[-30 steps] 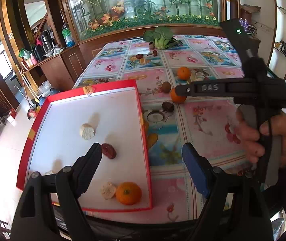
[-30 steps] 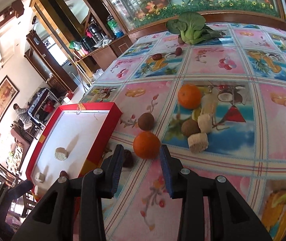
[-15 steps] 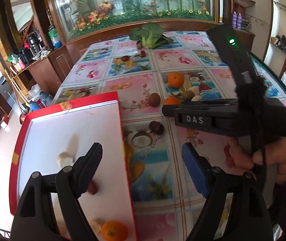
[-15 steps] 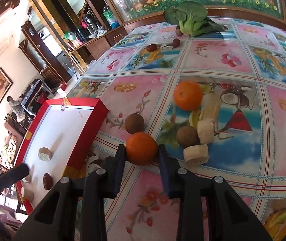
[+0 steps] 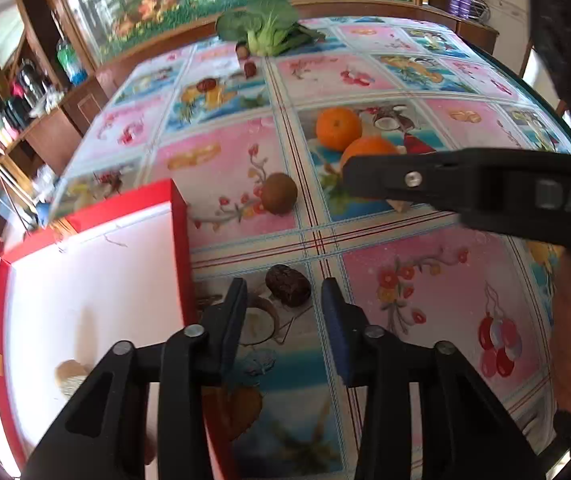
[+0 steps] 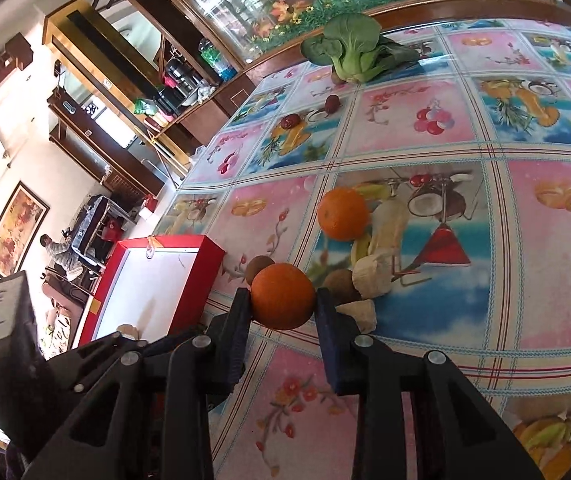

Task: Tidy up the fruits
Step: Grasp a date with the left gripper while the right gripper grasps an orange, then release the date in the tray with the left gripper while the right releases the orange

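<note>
My right gripper (image 6: 283, 300) is shut on an orange (image 6: 283, 296) and holds it above the tablecloth; the same orange (image 5: 367, 150) shows behind its black finger in the left wrist view. My left gripper (image 5: 283, 294) is open, its fingers either side of a dark wrinkled date (image 5: 288, 285) on the cloth, right of the red tray (image 5: 179, 216). A second orange (image 6: 342, 213), a kiwi (image 5: 279, 199), another kiwi (image 6: 341, 286) and banana pieces (image 6: 371, 276) lie on the table.
The red tray (image 6: 189, 280) with a white floor holds a banana piece (image 5: 70, 374). A bok choy (image 6: 355, 50) and two dates (image 6: 331, 103) lie at the table's far side. A wooden counter with bottles stands to the left.
My right gripper closed on the near orange and lifted it. My left gripper moved right off the tray, narrowed, and came down around the dark date.
</note>
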The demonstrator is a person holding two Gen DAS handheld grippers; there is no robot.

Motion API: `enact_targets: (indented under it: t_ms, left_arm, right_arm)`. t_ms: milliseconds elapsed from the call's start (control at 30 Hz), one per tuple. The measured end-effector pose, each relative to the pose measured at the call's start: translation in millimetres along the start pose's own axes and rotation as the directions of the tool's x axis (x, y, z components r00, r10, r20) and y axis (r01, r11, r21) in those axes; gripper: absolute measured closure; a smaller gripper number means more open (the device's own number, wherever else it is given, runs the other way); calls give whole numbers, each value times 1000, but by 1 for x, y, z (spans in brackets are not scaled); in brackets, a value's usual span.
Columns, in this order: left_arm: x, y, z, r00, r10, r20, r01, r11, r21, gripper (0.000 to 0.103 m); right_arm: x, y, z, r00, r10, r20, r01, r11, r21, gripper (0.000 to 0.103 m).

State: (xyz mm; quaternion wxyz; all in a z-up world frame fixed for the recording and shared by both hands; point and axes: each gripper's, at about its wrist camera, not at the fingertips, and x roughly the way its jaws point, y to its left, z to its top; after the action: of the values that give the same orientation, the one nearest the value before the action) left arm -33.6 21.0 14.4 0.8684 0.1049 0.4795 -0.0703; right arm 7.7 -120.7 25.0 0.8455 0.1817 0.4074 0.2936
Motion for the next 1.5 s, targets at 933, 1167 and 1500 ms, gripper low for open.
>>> enact_targets:
  t_ms: [933, 1167, 1500]
  left_arm:
    - [-93, 74, -59, 976, 132, 173, -87, 965, -247, 77]
    - [-87, 138, -87, 967, 236, 100, -178, 900, -399, 77]
    - [-81, 178, -115, 945, 321, 57, -258, 844, -470, 77]
  right_arm:
    - [8, 78, -33, 991, 135, 2, -131, 966, -225, 72]
    - [36, 132, -57, 983, 172, -59, -182, 940, -288, 72]
    - [90, 184, -78, 982, 120, -147, -166, 920, -354, 72]
